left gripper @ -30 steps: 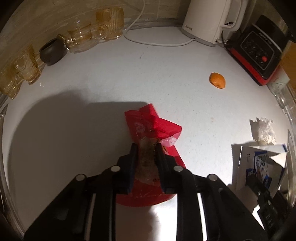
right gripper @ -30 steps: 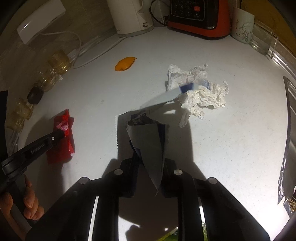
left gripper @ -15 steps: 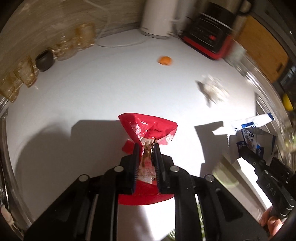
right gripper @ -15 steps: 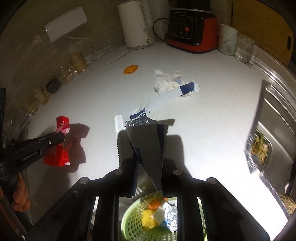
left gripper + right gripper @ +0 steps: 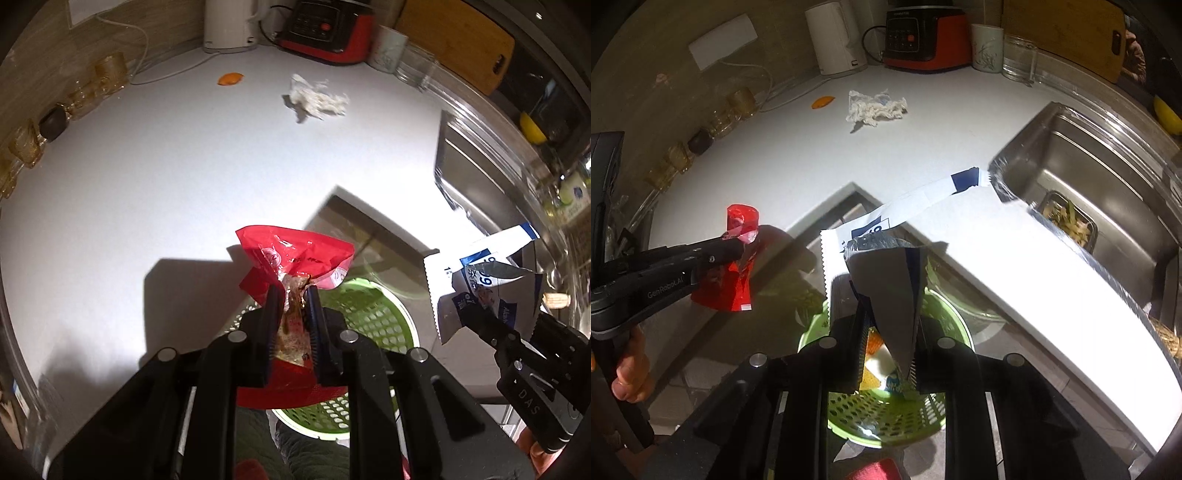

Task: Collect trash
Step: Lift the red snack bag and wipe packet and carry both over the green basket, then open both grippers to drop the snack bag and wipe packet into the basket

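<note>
My left gripper (image 5: 292, 295) is shut on a red plastic wrapper (image 5: 295, 254) and holds it in the air beside the counter edge, above a green perforated bin (image 5: 369, 321). My right gripper (image 5: 890, 295) is shut on a blue and white foil wrapper (image 5: 886, 280) and holds it over the same green bin (image 5: 886, 417), which has trash in it. The left gripper with the red wrapper (image 5: 738, 266) also shows in the right wrist view, and the right one with the foil wrapper (image 5: 487, 288) shows in the left wrist view. A crumpled white tissue (image 5: 317, 99) and an orange peel (image 5: 231, 78) lie on the white counter.
A white kettle (image 5: 836, 37), a red and black appliance (image 5: 919, 33), a mug (image 5: 987, 48) and a glass stand at the back. Amber glasses (image 5: 107, 74) line the left wall. A steel sink (image 5: 1089, 177) is at the right. The bin stands on the floor below the counter corner.
Both grippers have lifted their wrappers off the counter and pulled back past its edge, so they now hang over the green bin. The tissue and peel stayed put.
</note>
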